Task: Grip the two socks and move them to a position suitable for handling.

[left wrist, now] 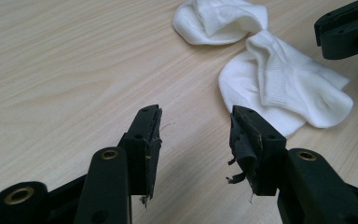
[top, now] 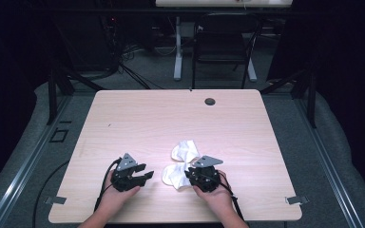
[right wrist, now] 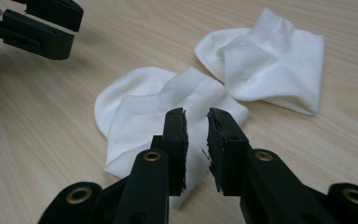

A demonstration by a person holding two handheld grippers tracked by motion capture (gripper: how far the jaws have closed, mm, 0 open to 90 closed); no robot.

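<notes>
Two white ankle socks lie on the pale wooden table (top: 138, 123). The near sock (top: 173, 175) (left wrist: 284, 88) (right wrist: 140, 102) lies flat, and the far sock (top: 185, 151) (left wrist: 219, 21) (right wrist: 270, 60) is crumpled just beyond it, touching it. My right gripper (top: 188, 174) (right wrist: 196, 116) hovers over the near sock's cuff edge with a narrow gap between its jaws and no fabric pinched. My left gripper (top: 145, 173) (left wrist: 196, 116) stands open over bare wood to the left of the near sock. Each hand comes in from the table's front edge.
A dark round grommet (top: 210, 101) sits near the table's far edge. A black chair (top: 223, 42) and a white desk leg (top: 177, 47) stand beyond the table. Metal clips (top: 56, 200) (top: 295, 200) mark the front corners.
</notes>
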